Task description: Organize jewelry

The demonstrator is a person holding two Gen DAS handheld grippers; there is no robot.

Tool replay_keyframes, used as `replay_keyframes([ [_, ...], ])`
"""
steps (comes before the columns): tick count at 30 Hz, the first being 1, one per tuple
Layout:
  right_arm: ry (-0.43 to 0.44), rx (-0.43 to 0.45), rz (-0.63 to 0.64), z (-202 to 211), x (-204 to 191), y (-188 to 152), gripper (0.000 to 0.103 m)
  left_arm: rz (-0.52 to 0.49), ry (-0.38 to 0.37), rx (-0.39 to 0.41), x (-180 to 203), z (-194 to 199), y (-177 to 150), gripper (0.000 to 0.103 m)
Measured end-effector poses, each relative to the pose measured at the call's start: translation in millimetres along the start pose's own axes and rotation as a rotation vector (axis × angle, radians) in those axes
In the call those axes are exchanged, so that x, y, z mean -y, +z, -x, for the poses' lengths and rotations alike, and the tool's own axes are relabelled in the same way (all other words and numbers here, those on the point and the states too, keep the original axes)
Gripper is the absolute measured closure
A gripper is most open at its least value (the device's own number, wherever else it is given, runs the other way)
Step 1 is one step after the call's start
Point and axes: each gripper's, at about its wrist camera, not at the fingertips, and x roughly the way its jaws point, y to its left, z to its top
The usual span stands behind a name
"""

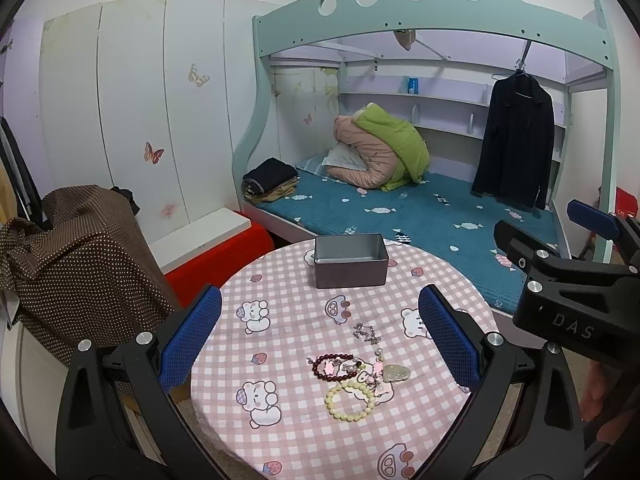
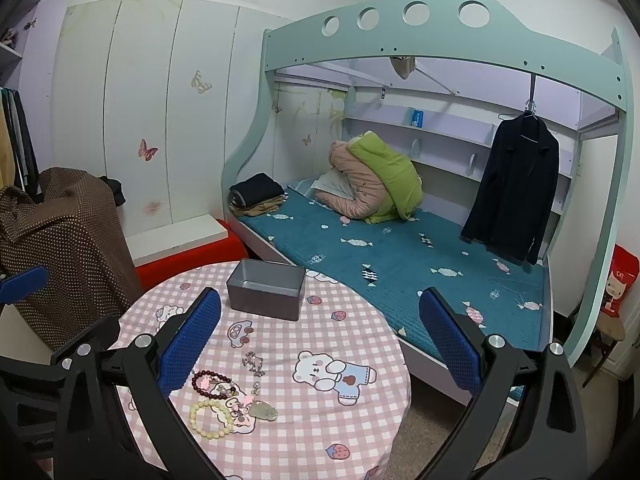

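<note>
A heap of jewelry lies on the round table with the pink checked cloth [image 1: 288, 432] [image 2: 340, 432]: a dark red bead bracelet [image 1: 332, 366] [image 2: 212, 384], a cream bead bracelet [image 1: 350, 402] [image 2: 211, 418], a silver chain [image 1: 366, 333] [image 2: 254, 362] and a pale green pendant [image 1: 396, 374] [image 2: 264, 411]. An open grey metal box [image 1: 351, 260] [image 2: 266, 289] stands at the table's far side. My left gripper [image 1: 320, 336] is open and empty above the jewelry. My right gripper [image 2: 320, 340] is open and empty, right of the heap; it also shows at the right edge of the left wrist view [image 1: 552, 232].
A bunk bed with a teal mattress [image 1: 420, 216] [image 2: 400, 256] stands just behind the table. A brown dotted cloth covers something [image 1: 76, 256] [image 2: 60, 240] to the left. A red stool with a white board [image 1: 216, 252] is beside the table.
</note>
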Motion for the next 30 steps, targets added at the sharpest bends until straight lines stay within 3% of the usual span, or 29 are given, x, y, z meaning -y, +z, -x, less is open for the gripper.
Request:
replay_keyframes([
  [20,0.015,0.019,0.004,1,3,0,0.008,-0.012,0.001,0.010,-4,-8,-1,0.005],
  [21,0.015,0.020,0.002,1,5,1,0.008,-0.017,0.003,0.010,10,-4,-2,0.005],
  [30,0.014,0.008,-0.007,2,11,0,0.008,0.000,0.017,0.015,12,-5,-4,0.005],
])
